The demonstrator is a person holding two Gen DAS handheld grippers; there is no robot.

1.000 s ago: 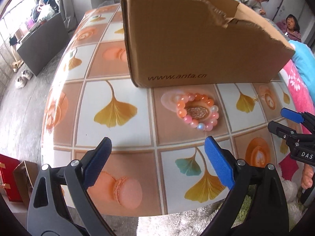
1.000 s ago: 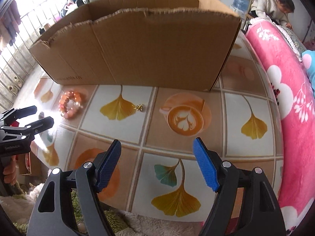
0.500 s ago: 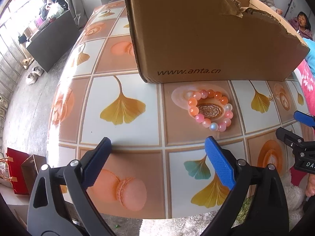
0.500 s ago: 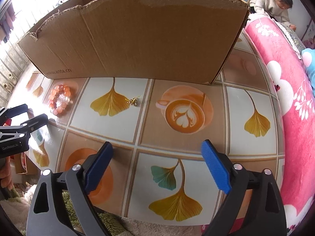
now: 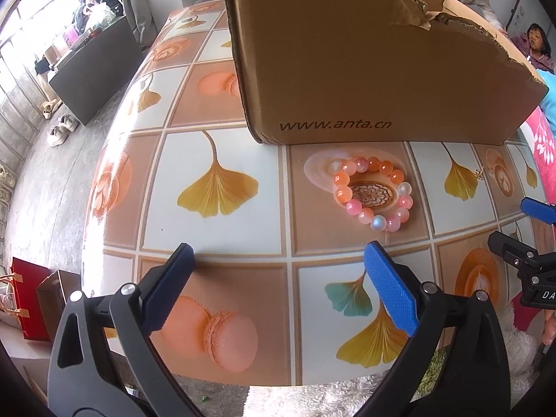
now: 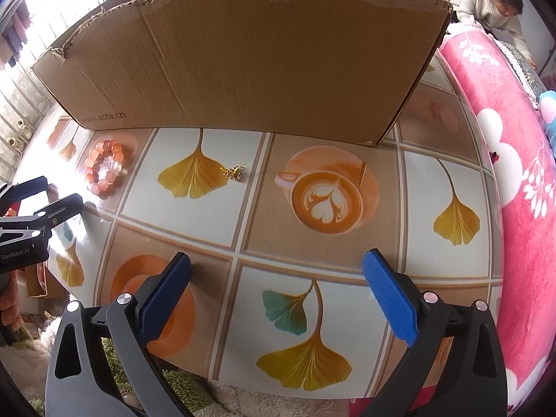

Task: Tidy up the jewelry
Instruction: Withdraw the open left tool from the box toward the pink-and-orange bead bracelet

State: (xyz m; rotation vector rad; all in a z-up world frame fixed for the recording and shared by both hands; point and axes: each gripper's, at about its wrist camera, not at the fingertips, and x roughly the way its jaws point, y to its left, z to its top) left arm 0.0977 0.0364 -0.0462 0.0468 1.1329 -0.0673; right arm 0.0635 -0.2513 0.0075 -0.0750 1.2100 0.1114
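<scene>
Jewelry first: a bracelet of round orange, pink and pearly beads (image 5: 371,193) lies flat on the glossy tablecloth printed with ginkgo leaves and coffee cups (image 5: 222,187), just in front of the tall brown cardboard box with a torn rim (image 5: 365,55). A small gold trinket, perhaps a chain or earring (image 6: 235,172), sits on its own a little further along the same front wall, apart from the bracelet.

As far as I can see nothing has been put away yet; both pieces are loose on the table, and I can't see inside the box. So the whole job looks to be ahead.

The left gripper (image 5: 278,260) hovers with its blue pads spread wide and nothing between them. The right gripper (image 6: 278,267) is opening its jaws, also empty.

There is plenty of bare table between grippers and jewelry. The box wall stands close behind both pieces, limiting reach from that side, and its ragged rim would have to be cleared. The table edge lies right under the grippers.
</scene>
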